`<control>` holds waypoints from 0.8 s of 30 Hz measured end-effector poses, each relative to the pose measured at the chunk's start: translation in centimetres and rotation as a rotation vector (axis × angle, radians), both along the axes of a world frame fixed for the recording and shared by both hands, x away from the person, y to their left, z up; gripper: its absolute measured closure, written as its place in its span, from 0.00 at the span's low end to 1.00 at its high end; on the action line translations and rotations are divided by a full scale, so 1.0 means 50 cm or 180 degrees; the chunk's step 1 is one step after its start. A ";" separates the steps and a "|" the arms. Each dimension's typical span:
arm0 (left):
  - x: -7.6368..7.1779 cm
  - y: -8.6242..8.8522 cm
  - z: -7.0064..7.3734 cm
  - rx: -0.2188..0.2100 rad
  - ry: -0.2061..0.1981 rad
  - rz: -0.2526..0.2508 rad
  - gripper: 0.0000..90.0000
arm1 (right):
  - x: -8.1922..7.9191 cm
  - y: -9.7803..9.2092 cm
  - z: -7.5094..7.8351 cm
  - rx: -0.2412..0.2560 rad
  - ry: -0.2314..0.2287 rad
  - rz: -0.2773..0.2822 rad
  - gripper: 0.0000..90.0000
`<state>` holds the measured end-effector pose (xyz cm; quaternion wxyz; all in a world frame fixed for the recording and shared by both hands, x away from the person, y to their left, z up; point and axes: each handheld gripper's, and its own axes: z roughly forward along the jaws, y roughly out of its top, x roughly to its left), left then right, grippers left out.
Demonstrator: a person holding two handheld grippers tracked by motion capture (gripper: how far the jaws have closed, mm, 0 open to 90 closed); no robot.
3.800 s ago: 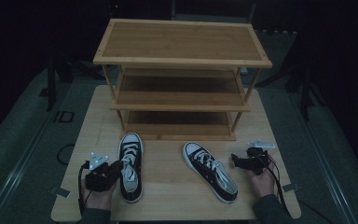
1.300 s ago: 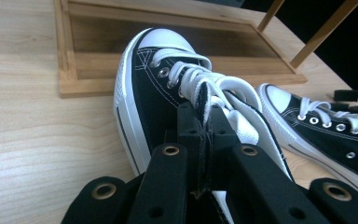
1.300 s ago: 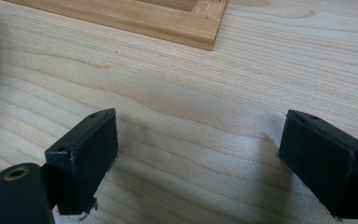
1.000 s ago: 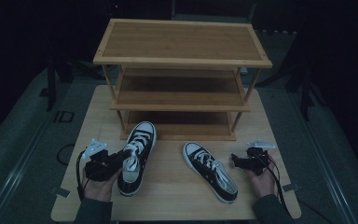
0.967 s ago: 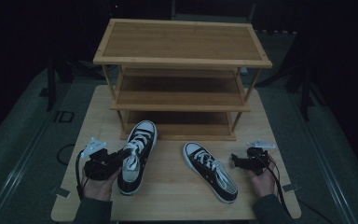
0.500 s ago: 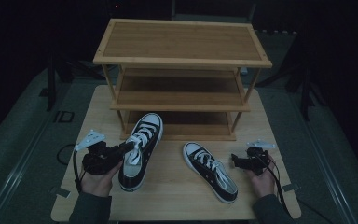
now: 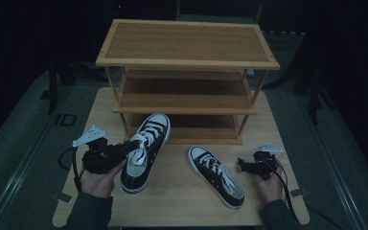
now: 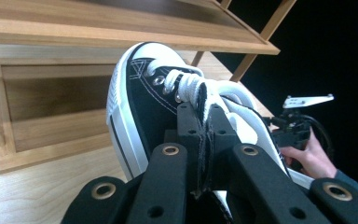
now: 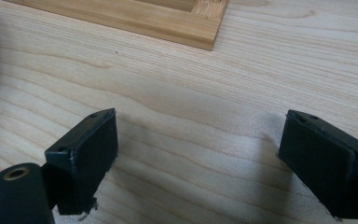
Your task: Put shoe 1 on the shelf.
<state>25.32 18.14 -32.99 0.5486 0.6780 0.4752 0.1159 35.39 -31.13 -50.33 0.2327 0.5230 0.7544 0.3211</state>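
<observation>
A black sneaker with white laces and toe cap (image 7: pixel 146 146) hangs tilted above the table, toe pointing at the bottom level of the wooden shoe rack (image 7: pixel 187 57). My left gripper (image 7: pixel 133 143) is shut on its tongue and laces; in the left gripper view the jaws pinch the tongue of the sneaker (image 8: pixel 144 93). The second sneaker (image 7: pixel 216 175) lies flat on the table at centre right. My right gripper (image 7: pixel 242 165) rests low beside it, open, over bare wood with nothing between its fingers (image 9: pixel 86 154).
The three-level bamboo rack stands at the table's far half, its base corner (image 9: pixel 205 28) just ahead of my right gripper. The light wooden table (image 7: pixel 182 206) has free room in front. Dark floor surrounds the table.
My left gripper has lifted the sneaker off the table and carried it forward, toe toward the rack's bottom level. The right gripper and second sneaker have stayed put.
</observation>
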 end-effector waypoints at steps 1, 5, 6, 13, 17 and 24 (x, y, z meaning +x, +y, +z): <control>-0.002 0.001 0.003 -0.0023 -0.0007 -0.0022 0.97 | 0.000 0.000 0.000 -0.0001 0.0000 0.0000 0.12; -0.007 0.001 0.017 -0.0095 -0.0035 -0.0078 0.97 | 0.000 0.000 0.000 0.0001 0.0000 -0.0001 0.12; -0.007 0.001 0.019 -0.0103 -0.0043 -0.0086 0.97 | 0.000 0.000 0.000 0.0002 0.0000 -0.0003 0.12; 0.006 -0.009 0.049 -0.0180 -0.0158 -0.0096 0.97 | 0.000 0.000 0.000 0.0000 -0.0004 -0.0001 0.12; 0.023 -0.012 0.062 -0.0228 -0.0213 -0.0039 0.97 | 0.000 0.000 0.000 0.0000 -0.0003 -0.0001 0.12; 0.060 -0.018 0.073 -0.0288 -0.0274 0.0115 0.97 | 0.000 0.000 0.000 -0.0001 -0.0002 0.0000 0.12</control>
